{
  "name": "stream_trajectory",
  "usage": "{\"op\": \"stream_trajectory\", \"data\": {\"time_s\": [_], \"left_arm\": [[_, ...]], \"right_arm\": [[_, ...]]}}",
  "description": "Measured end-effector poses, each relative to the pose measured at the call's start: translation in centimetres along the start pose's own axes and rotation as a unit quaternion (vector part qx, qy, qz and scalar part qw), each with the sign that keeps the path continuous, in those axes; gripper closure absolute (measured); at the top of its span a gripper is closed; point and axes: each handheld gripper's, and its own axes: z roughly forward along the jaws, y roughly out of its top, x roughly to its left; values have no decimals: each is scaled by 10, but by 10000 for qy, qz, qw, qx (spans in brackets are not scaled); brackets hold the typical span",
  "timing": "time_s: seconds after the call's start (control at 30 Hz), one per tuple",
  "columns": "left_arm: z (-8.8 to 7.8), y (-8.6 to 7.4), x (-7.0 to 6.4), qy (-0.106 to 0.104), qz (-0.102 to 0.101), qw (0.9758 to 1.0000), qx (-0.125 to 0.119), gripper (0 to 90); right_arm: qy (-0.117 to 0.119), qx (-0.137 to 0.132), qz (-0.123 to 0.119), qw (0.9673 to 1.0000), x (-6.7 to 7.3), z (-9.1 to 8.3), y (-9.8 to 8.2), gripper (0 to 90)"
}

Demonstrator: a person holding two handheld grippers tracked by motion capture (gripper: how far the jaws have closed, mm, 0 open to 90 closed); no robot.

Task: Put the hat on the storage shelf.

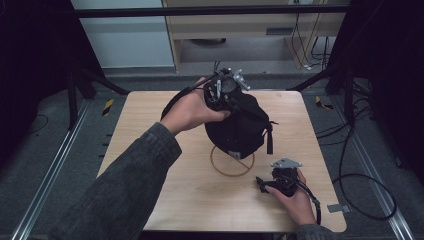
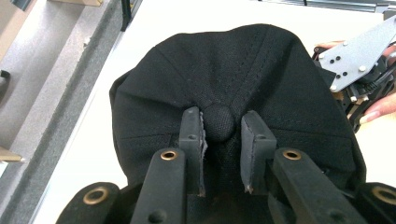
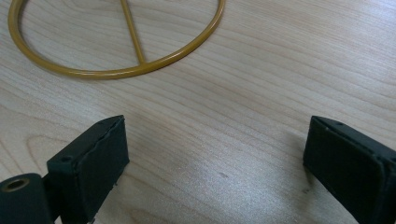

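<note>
No lettering, brand or number can be read anywhere; the small pale tag (image 1: 233,154) on the black cap (image 1: 237,127) (too small and blurred) gives nothing legible.

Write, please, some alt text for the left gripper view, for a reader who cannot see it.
The left gripper is shut on the round button on top of a black cap, one jaw on each side of it. The cap hangs over a pale wooden table. At the right edge, the right gripper shows, held in a hand.
</note>
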Motion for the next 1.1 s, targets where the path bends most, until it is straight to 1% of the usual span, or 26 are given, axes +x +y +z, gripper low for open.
{"op": "stream_trajectory", "data": {"time_s": [0.17,0.3,0.37,0.5,0.6,0.73,0.77,0.9,0.97,1.1], "left_arm": [[5,1,-3,7,54,9999,101,725],[7,0,-3,13,22,10000,72,720],[7,-1,-3,30,24,9999,94,714],[11,-6,-6,46,11,10000,86,643],[13,-11,-9,123,-2,9999,67,580],[12,-14,-9,119,34,9999,48,568],[12,-15,-10,145,49,9999,63,552],[10,-17,-12,255,65,9996,-57,400],[10,-19,-13,285,59,9995,-77,311],[10,-22,-15,277,21,9995,-121,154]], "right_arm": [[-8,4,-3,10000,0,0,0,68],[-7,2,1,10000,0,0,0,68],[-6,4,3,10000,0,0,0,68],[-6,2,2,10000,0,0,0,68],[-9,3,1,10000,0,0,0,68],[-12,2,-17,10000,0,0,0,68],[-13,2,-19,10000,0,0,0,68],[-13,3,-16,10000,0,0,0,68],[-13,3,-15,10000,0,0,0,68],[-8,2,2,10000,0,0,0,68]]}}
